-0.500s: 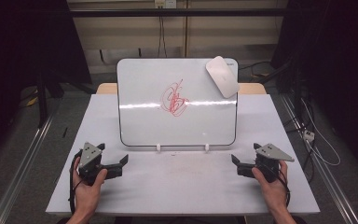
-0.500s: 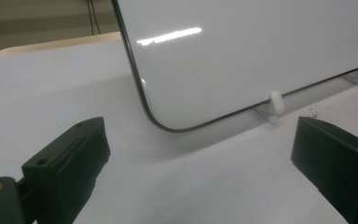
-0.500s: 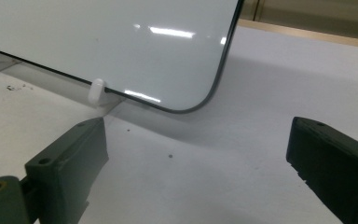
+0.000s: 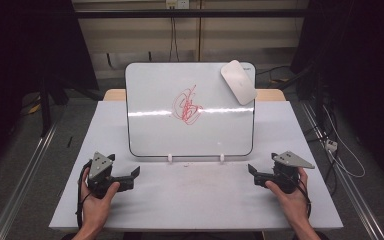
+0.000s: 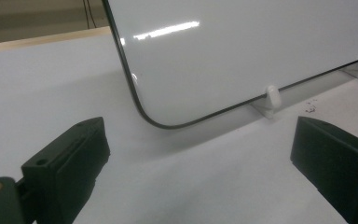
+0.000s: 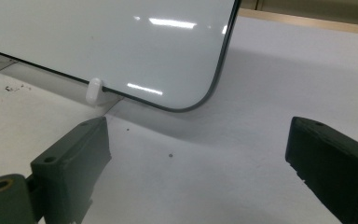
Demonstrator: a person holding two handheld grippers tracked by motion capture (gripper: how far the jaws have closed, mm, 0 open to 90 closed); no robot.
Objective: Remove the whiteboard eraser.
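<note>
A whiteboard [image 4: 190, 110] stands upright on small white feet [image 4: 171, 158] in the middle of the white table [image 4: 195, 200]. A red scribble [image 4: 186, 106] marks its centre. A white eraser [image 4: 238, 81] sticks to its top right corner. My left gripper [image 4: 132, 177] rests at the front left, held by a hand, jaws pointing right. My right gripper [image 4: 254, 172] rests at the front right, jaws pointing left. In the left gripper view the jaws of the left gripper [image 5: 200, 154] stand wide apart and open, facing the whiteboard's [image 5: 242, 51] lower corner. The right gripper [image 6: 198, 154] is open the same way.
A wooden edge [image 4: 272, 94] shows behind the white table. Metal rails [image 4: 25, 170] run along the floor on both sides. Cables and a plug [image 4: 331, 146] lie on the floor at the right. Small dark specks [image 6: 14, 87] dot the table near the board's feet.
</note>
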